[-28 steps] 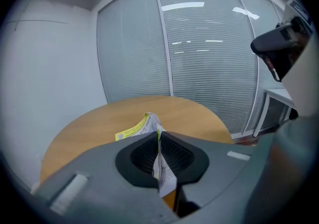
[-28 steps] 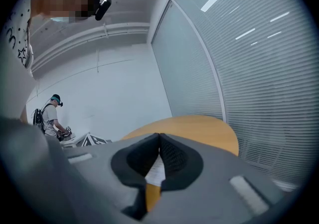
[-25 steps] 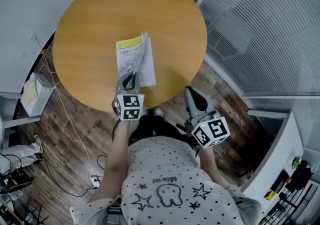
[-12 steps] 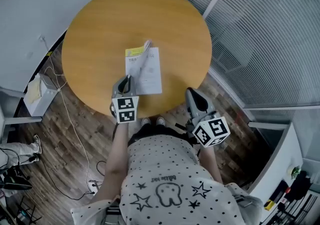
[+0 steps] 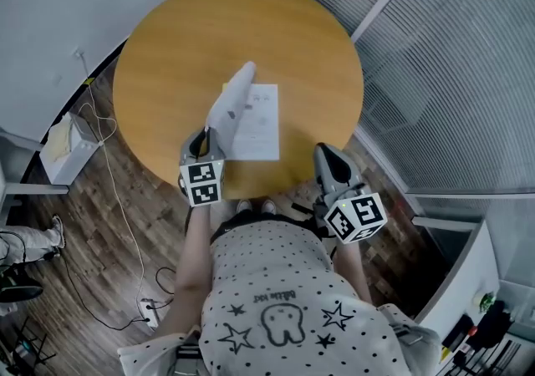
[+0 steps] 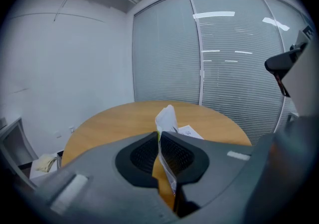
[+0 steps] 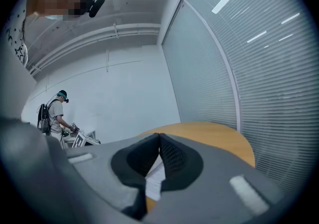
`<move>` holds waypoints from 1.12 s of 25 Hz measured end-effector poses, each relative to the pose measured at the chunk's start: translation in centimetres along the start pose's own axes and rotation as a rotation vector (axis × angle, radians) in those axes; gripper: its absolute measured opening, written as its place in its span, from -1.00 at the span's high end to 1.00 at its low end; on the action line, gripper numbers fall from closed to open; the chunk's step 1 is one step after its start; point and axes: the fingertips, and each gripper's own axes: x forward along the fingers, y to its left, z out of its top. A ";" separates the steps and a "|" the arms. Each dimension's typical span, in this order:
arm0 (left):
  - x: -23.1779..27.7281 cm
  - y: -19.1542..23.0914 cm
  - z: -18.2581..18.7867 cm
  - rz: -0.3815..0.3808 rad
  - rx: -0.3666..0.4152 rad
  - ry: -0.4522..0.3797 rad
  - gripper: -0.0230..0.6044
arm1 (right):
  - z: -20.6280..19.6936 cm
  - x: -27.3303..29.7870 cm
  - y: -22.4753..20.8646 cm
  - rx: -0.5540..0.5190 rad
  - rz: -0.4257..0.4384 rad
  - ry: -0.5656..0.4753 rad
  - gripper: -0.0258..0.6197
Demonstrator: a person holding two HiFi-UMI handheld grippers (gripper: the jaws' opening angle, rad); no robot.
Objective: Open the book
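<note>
Two tools in play. On the head view, the left tool (image 5: 206, 137) is the busy one. It has the front cover (image 5: 231, 101) of the thin yellow-covered paperback book (image 5: 261, 122) nipped at its near edge. That cover stands tilted up off the white pages. The book lies just ahead of this tool on the round honey-coloured wooden bench (image 5: 167, 48), with the first page bared to the tool's right. I'd say a grip at the edge lets the cover pivot on the spine while the book's own weight keeps the rest flat. The right tool (image 5: 333, 164) hangs off the bench's near rim, well to the right of the book and touching nothing, probably parked clear of the swing.

Over to the left gripper view: the left tool (image 6: 160, 141) is squeezed narrow on the cover (image 6: 167, 117), with a white sheet poking up past the pads and yellow showing below.

Right gripper view now: the right tool (image 7: 159, 142) has its pads closed together and empty. The book's white page (image 7: 154, 180) lies ahead on the bench (image 7: 214, 136), beyond the pads and not between them.
</note>
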 end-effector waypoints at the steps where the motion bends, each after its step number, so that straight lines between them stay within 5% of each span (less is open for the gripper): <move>1: -0.1 0.4 -0.2 0.006 -0.006 0.001 0.84 | 0.0 0.2 0.1 0.000 0.001 0.000 0.91; 28: -3.0 7.0 -6.2 0.125 -0.201 0.037 0.83 | 0.3 1.9 2.4 -0.058 0.003 0.027 0.91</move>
